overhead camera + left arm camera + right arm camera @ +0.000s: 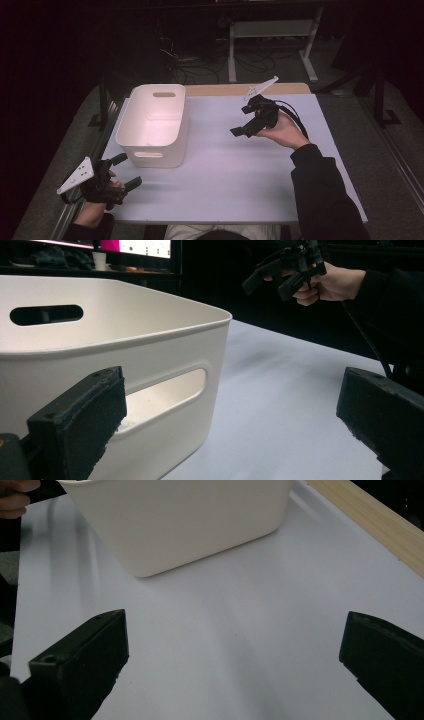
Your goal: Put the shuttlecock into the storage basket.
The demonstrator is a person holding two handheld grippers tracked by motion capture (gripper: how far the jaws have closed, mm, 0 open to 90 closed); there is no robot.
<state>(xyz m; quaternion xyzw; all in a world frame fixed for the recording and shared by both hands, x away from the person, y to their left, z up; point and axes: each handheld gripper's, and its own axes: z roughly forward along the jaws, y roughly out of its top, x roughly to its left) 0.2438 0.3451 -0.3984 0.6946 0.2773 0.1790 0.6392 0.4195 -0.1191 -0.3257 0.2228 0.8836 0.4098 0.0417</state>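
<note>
The left gripper (125, 172) sits low at the near left corner of the table (240, 170), right next to the white bin (155, 125). Its jaws are wide open and hold nothing. In the left gripper view the bin's near wall, with its long handle hole, is just in front of the jaws. The bin stands on the left part of the table, and what can be seen of its inside looks empty. The right gripper (241, 124) is held up in the air over the right part of the table, well apart from the bin. Its jaws are wide open too, with nothing in them. I think the work is only starting: nobody has grabbed the bin yet.
</note>
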